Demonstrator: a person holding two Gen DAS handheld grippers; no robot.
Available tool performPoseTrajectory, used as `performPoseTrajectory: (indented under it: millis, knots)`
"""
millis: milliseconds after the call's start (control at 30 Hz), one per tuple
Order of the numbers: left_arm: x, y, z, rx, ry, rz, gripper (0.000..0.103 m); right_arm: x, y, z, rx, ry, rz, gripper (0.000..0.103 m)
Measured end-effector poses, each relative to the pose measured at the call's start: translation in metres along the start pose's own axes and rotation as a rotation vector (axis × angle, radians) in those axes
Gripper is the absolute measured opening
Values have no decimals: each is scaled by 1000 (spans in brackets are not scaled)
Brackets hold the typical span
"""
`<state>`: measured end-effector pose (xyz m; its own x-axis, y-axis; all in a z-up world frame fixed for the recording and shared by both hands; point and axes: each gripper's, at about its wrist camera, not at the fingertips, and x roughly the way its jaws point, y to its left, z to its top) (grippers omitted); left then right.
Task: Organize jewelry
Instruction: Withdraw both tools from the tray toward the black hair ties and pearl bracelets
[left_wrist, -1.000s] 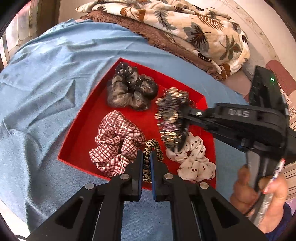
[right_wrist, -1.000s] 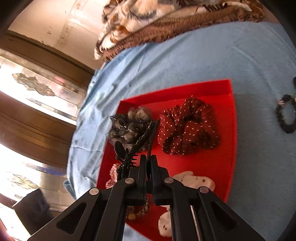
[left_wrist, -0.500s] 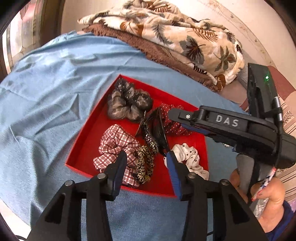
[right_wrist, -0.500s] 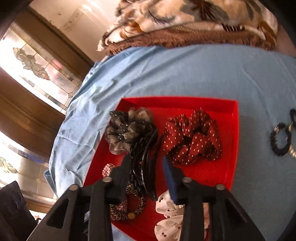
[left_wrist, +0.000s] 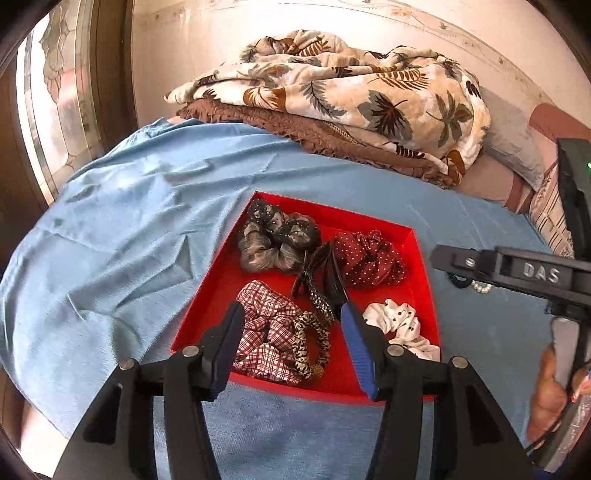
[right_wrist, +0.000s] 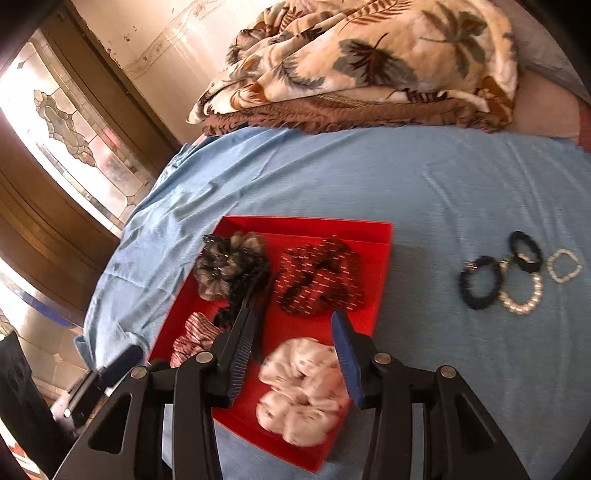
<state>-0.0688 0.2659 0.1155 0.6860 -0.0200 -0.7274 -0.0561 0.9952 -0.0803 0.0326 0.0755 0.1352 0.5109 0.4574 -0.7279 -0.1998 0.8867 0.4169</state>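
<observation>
Both the left gripper (left_wrist: 291, 345) and right gripper (right_wrist: 291, 354) had just spread their jaws, leaving the leopard band (left_wrist: 312, 345) and black clip (left_wrist: 321, 277) inside the red tray (left_wrist: 207, 306), so bracelets (right_wrist: 517, 277) on the bed probably remained

Daylit, warm cast, heavy fisheye, right wrist view motion-blurred.

Lit from patterned glass window (right_wrist: 70, 122) at left in both views; panes blown out to white, glare along frame. Fell bright on cream wall (left_wrist: 207, 48) and leaf-print blanket (left_wrist: 351, 88), softer on blue sheet (left_wrist: 129, 229), folds throwing shallow shadows. Red tray (left_wrist: 218, 291) saturated, near edge shaded under gripper. Was sharp in left wrist view: scrunchie patterns crisp at centre. Smeared in right wrist view: dotted red scrunchie (right_wrist: 317, 277) streaked, white scrunchie (right_wrist: 303, 387) soft. Bent hard at edges, dark vignette in corners, straight lines bowed. Gripper bodies near-black, little detail.
</observation>
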Motion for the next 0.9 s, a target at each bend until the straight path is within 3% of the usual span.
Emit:
performPoseTrajectory:
  millis: [467, 900]
  knots:
    - [9, -21, -3, 48, 13, 44, 59, -22, -48, -27, 7, -12, -99, 52]
    - [18, -64, -15, 168, -3, 103, 62, -55, -148, -47, 118, -40, -192, 53]
